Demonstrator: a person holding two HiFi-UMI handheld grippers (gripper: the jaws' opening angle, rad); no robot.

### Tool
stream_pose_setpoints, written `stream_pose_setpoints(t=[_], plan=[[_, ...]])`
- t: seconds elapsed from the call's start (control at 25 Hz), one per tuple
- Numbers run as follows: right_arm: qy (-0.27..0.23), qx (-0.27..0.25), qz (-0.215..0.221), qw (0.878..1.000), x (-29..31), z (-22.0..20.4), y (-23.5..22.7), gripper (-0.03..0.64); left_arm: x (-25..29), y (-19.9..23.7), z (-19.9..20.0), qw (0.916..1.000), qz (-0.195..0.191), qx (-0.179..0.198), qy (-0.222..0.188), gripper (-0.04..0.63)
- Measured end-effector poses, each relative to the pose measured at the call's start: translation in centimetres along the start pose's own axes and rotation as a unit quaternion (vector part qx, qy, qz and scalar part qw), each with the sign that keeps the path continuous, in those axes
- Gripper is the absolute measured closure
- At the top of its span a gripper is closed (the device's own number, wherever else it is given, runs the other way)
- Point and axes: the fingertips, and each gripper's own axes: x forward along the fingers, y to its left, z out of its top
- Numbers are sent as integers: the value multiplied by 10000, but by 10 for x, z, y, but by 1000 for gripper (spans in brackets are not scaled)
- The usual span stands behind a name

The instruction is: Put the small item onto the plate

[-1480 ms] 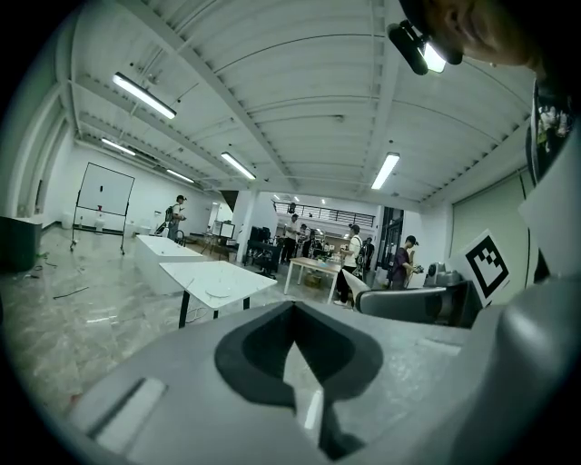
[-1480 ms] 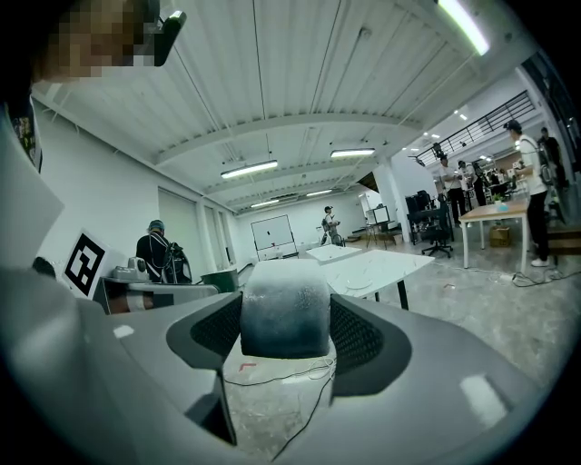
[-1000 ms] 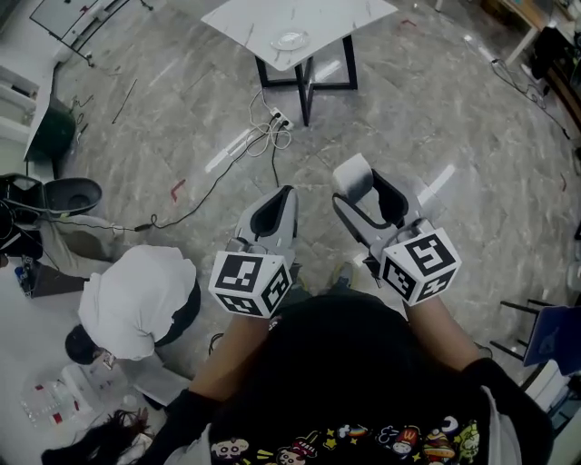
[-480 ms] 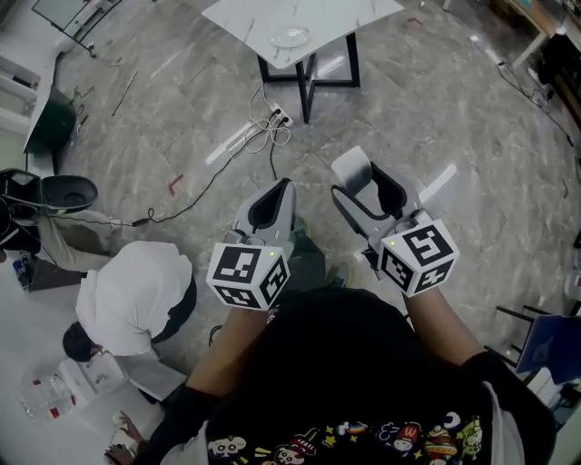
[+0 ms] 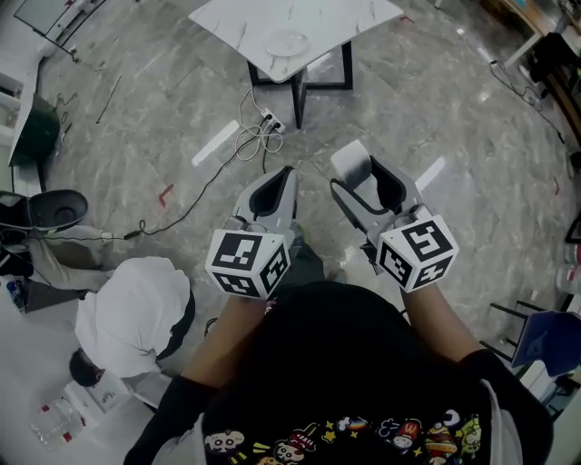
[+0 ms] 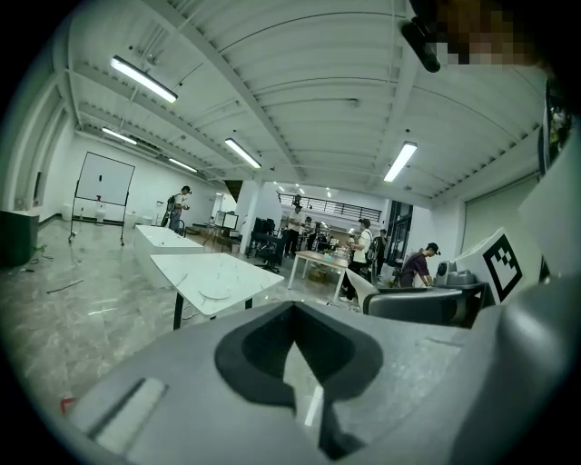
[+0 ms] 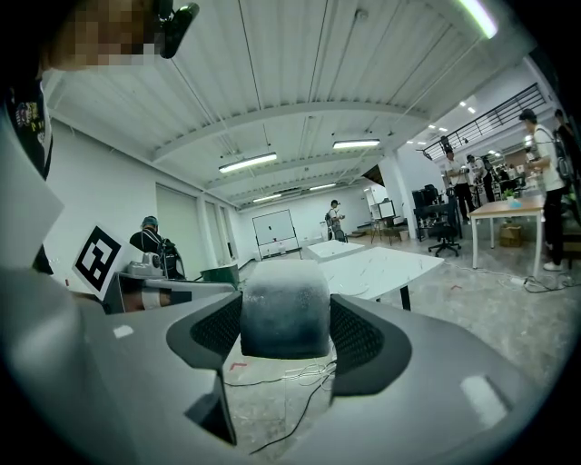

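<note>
My right gripper (image 5: pixel 361 178) is shut on the small item (image 5: pixel 351 163), a pale, rounded block. In the right gripper view the small item (image 7: pixel 284 307) fills the gap between the dark pads. My left gripper (image 5: pixel 280 186) hangs beside it, shut, with nothing in it; the left gripper view shows its jaws meeting at a thin seam. Both are held at waist height above the floor. The plate (image 5: pixel 289 42), pale and shallow, lies on a white marble table (image 5: pixel 343 20) well ahead of both grippers. The same table (image 6: pixel 195 268) also shows in the left gripper view.
A power strip and tangled cables (image 5: pixel 261 127) lie on the grey stone floor in front of the table's black legs (image 5: pixel 300 86). A person in a white top (image 5: pixel 132 313) crouches at my left. More tables and standing people fill the hall beyond.
The floor and the crouching person have slid a little in the head view as it shifted. Both grippers keep their pose, and the right one still clamps the item.
</note>
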Motion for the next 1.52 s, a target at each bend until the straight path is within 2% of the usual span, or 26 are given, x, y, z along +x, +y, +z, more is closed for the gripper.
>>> stream_pose_setpoints(t=[0.36,0.72,1.0,1.52], plan=[[44,180,-337,9993,73,17,-5,287,38,67,18,9993,-343,-70,149,595],[84,169,-556,9983,117,29,-1,287,59,101,29,9975,-682,-133,134,595],[95,179,-612,9979,129,32,2,287,61,118,35,9974,-690,-166,119,595],[74,195,-549,9983,155,45,-31,287,95,137,47,9981,-584,-112,172,595]])
